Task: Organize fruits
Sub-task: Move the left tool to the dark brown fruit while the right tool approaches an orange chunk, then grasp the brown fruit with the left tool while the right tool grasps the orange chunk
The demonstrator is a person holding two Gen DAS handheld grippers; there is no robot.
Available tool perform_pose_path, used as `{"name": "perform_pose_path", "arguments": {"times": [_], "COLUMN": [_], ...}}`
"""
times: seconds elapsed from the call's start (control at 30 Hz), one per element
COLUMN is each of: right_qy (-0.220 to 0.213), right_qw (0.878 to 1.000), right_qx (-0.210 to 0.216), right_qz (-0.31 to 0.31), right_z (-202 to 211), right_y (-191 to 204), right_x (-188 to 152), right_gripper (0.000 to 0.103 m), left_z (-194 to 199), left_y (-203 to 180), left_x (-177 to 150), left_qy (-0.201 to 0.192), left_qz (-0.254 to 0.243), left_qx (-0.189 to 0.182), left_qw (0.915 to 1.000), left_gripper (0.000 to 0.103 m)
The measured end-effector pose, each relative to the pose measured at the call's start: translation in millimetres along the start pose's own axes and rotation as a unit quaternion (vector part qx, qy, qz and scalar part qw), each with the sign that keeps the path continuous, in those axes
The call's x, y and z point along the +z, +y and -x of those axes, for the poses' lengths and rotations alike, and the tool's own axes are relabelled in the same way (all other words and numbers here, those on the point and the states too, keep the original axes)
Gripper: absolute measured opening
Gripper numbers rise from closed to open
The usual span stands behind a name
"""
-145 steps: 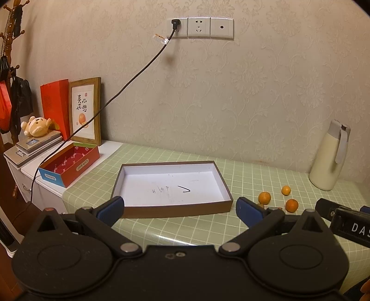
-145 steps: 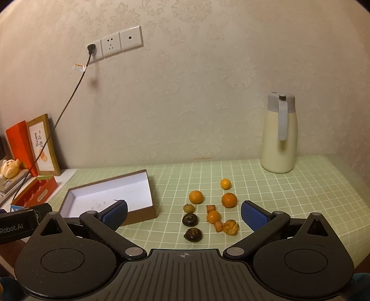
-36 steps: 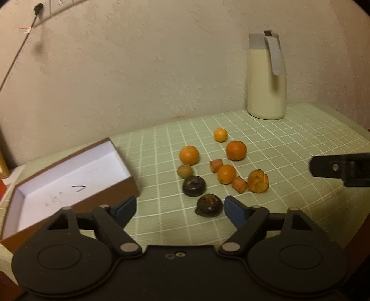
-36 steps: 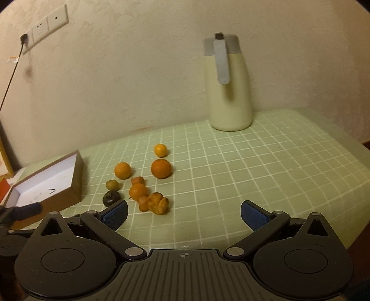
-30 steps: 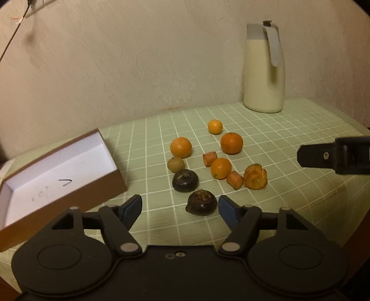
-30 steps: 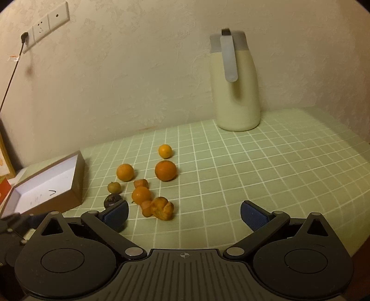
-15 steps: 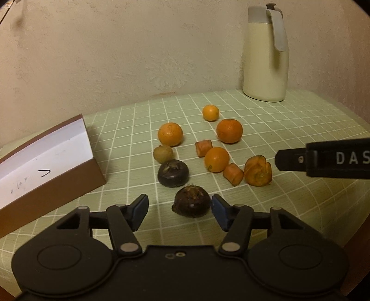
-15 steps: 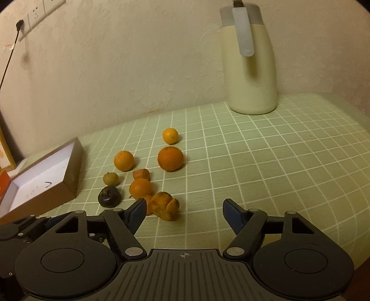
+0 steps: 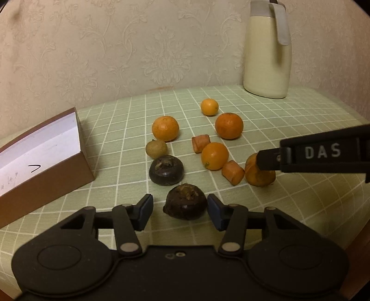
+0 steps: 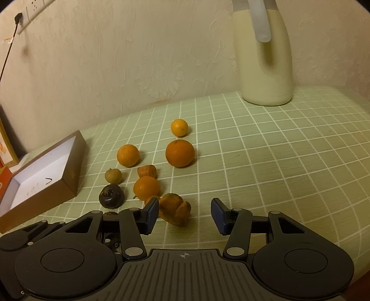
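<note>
Fruits lie loose in a cluster on the green checked tablecloth (image 9: 289,111), just right of an open brown box (image 9: 46,162) with a white inside. Counted in the left wrist view: four round orange citrus, among them a small one (image 9: 209,106) at the back; two short orange cut pieces (image 9: 200,143); one lumpy orange fruit (image 10: 175,208); one small tan round fruit (image 9: 156,149); and two dark brown fruits (image 9: 166,169).

The left gripper (image 9: 180,210) is closing around the nearer dark fruit (image 9: 185,204), its pads not yet pressing on it. The right gripper (image 10: 184,212) is closing too, with the lumpy fruit between its jaws near the left pad and clear of the right.

Only the right wrist view shows a wall socket (image 10: 34,5) with a black cable; it nearly hides the nearer dark fruit. A cream jug (image 9: 267,53) stands at the back against patterned wallpaper.
</note>
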State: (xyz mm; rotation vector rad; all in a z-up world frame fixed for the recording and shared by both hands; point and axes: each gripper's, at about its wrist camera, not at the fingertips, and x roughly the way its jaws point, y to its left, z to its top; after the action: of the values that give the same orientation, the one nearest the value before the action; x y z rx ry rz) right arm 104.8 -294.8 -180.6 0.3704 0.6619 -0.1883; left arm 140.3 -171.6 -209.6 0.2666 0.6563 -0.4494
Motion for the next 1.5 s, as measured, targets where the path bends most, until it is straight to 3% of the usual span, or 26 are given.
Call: {"name": "perform_pose_path", "arguments": {"times": [0.1,0.5,0.6,0.67,0.7,0.77,0.8,0.97,1.5], "right_qy": [0.004,0.021,0.021,0.021,0.021,0.020,0.019,0.020,0.007], "right_qw": [1.000,0.999,0.999,0.999,0.999,0.999,0.999,0.999,0.998], "right_qx": [0.004,0.018,0.021,0.023,0.024,0.025,0.031,0.036,0.029], "right_qz": [-0.009,-0.016,-0.022,-0.020,-0.019,-0.015,-0.016,-0.023,-0.050], "right_z": [-7,-25,-26,-28,-28,-28,-28,-27,-14], "right_y": [0,2,1,2,2,3,3,0,-11], "right_x": [1,-3,-1,0,0,-1,-1,-1,-1], "right_gripper": [0.051,0.051,0.051,0.051,0.051,0.047,0.039,0.038,0.038], "left_z": [-1,-4,-5,-7,-7,-8,-8,-7,-2], "left_y": [0,2,0,0,1,3,3,-4,7], "left_x": [1,-1,-1,-1,-2,-2,-2,-2,-3], "left_qy": [-0.002,-0.011,-0.014,-0.012,-0.014,-0.017,-0.018,-0.029,-0.040], "left_qz": [0.007,0.016,0.012,0.017,0.018,0.024,0.026,0.005,0.041], "left_qx": [-0.010,-0.007,0.005,0.014,0.017,0.007,-0.001,-0.014,-0.004], "left_qw": [0.9999,0.9998,0.9998,0.9997,0.9996,0.9995,0.9995,0.9995,0.9983], "left_gripper": [0.030,0.034,0.045,0.066,0.067,0.058,0.054,0.030,0.028]}}
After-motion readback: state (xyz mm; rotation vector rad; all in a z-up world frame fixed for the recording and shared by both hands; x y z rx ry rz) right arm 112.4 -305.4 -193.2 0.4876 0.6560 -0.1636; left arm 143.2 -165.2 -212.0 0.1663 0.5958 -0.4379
